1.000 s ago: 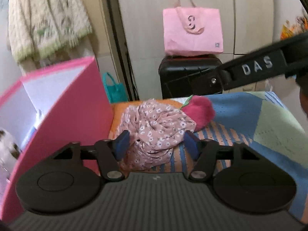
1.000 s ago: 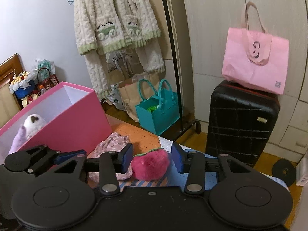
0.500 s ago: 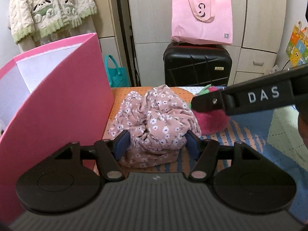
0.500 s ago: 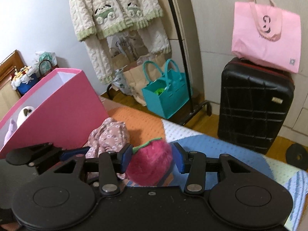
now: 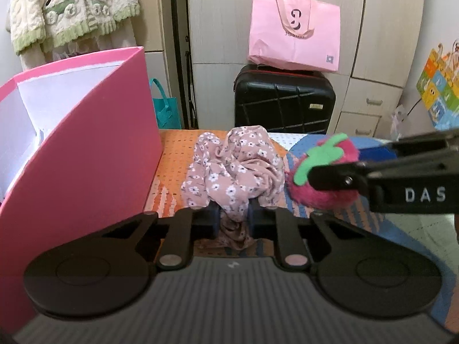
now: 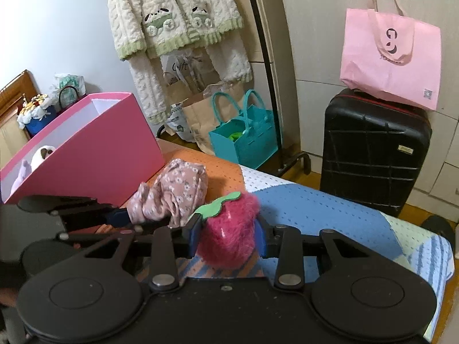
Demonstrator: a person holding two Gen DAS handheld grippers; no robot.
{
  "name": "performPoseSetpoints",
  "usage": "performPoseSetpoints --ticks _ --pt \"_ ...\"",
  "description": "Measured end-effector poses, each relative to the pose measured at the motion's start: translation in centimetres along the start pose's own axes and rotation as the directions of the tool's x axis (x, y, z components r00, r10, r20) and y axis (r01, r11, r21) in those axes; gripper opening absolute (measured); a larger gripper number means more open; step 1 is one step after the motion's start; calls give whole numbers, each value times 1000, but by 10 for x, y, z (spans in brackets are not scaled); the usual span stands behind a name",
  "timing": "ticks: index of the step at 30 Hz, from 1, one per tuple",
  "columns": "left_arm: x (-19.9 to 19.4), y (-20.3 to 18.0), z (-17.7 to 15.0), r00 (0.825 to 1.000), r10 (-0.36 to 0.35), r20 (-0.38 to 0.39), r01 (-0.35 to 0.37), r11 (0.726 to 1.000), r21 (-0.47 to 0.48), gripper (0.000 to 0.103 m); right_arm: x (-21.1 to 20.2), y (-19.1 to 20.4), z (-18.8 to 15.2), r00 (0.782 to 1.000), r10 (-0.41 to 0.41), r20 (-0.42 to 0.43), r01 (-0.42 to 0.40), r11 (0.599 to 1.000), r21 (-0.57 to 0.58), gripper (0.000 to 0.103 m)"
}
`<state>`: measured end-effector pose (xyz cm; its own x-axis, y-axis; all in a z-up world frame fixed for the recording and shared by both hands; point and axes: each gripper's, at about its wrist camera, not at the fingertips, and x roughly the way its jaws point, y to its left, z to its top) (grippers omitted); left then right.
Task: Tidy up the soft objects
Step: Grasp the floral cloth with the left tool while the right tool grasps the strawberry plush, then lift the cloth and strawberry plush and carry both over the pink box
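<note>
Both fingers [image 5: 213, 223] pinch floral cloth [image 5: 235, 169] (strawberry plush [image 6: 229, 235] likewise).

1. The left gripper [image 5: 233, 219] has its pads buried in the floral cloth [image 5: 238, 169].
2. The right gripper's finger covers part of the pink plush [image 5: 324, 172].
3. The pink box [image 6: 94, 149] shows a white toy [image 6: 43, 154] only partly above its rim.

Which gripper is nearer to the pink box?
Left. The left gripper, shut on the floral cloth, sits right beside the pink box. The right gripper, clamped on the fuzzy strawberry toy, is farther off, beyond the cloth.
</note>
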<state>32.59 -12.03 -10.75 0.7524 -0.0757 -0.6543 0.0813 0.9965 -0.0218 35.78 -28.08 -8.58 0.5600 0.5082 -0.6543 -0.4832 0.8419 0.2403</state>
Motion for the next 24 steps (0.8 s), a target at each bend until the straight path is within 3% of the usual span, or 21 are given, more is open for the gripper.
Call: performPoseSetpoints --ticks 6,24 --pt "-14 0 -2 999 -44 31 45 999 -17 15 -13 5 -8 998 -52 20 52 999 0 42" --pt "-70 8 -28 980 -199 2 199 978 -57 15 -65 36 -46 993 -116 -18 117 992 53 42"
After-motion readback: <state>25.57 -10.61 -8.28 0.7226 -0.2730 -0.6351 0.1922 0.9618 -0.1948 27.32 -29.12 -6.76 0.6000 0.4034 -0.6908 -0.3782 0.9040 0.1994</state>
